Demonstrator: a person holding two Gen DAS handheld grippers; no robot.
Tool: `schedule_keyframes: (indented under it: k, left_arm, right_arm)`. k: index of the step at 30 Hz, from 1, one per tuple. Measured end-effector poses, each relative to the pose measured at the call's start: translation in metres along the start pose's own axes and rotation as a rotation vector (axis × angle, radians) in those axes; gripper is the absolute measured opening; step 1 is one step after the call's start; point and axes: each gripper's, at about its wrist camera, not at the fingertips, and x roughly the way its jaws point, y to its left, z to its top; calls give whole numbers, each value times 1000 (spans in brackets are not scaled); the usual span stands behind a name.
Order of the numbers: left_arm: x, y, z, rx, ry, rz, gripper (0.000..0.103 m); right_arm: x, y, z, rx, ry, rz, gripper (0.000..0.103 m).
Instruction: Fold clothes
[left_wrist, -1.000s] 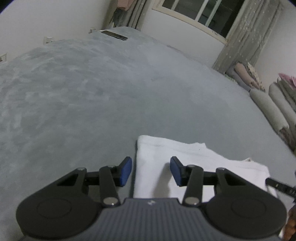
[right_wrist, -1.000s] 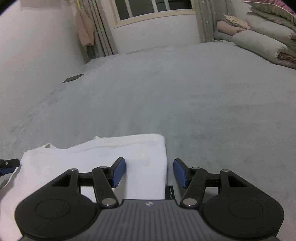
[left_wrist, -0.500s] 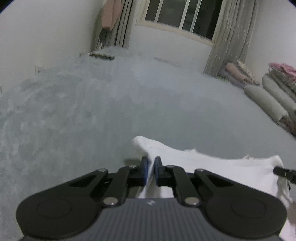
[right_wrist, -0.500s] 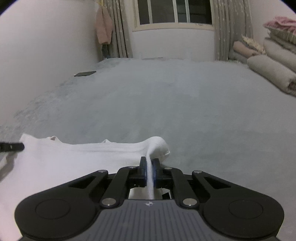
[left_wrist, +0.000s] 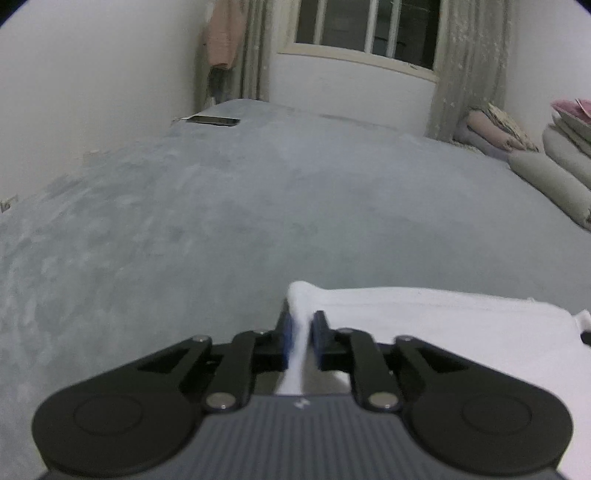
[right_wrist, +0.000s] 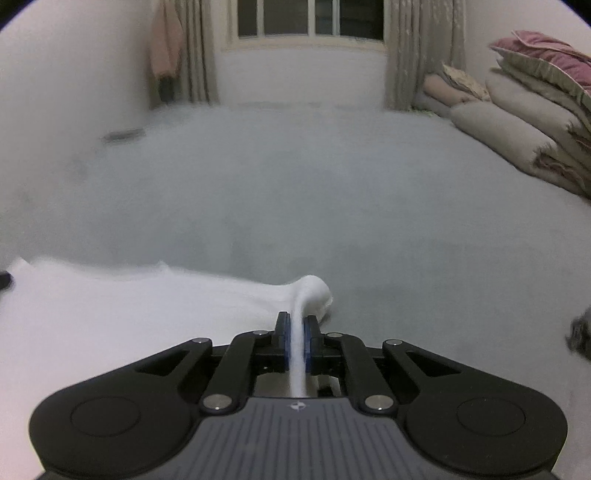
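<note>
Both corners now lifted, white garment (left_wrist: 443, 325) pinched.

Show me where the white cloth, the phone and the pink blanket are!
white cloth (left_wrist: 443, 328), left wrist view, its flat middle.
phone (left_wrist: 213, 120), left wrist view, its dark screen.
pink blanket (right_wrist: 546, 55), right wrist view, top of the pile.

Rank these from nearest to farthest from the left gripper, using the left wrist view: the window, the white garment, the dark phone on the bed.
1. White garment: pinched in the left gripper, spreading to the right.
2. Dark phone: far left corner of the grey bed, by the wall.
3. Window: in the back wall, beyond the bed.
</note>
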Motion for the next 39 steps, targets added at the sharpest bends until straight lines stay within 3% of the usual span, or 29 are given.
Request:
schedule_keyframes:
  k: [6,8,13,17,21,28,32,35,39]
  left_arm:
    - [-37,-12,3,72,-64,24,21]
    - [-50,-23,-3,83,-56,10,25]
    - [-74,-61,-37,154,6,-83,31]
    - [-75,-81,-64,241,32,-82,36]
    - [-72,-85,-76,256,43,-66,38]
    - [-83,-85,-74,238,64,-50,43]
    - [-88,-77,-75,231,68,-38,46]
    - [-96,-76,-76,223,67,-32,48]
    - [-106,-79,-80,231,61,-25,55]
  right_arm:
    - [-31,-1,10,29,-70,-37,25]
    - [-41,2,10,57,-64,-20,26]
    - [-60,34,-1,9,-37,73,30]
    - [-71,67,-11,-86,-10,170,37]
    - [-53,78,-31,-147,46,161,41]
    - [-85,91,-27,-160,3,161,41]
    - [-105,97,-45,-153,41,158,41]
    - [-126,97,-59,-168,13,148,41]
    - [-124,93,-65,-148,29,158,48]
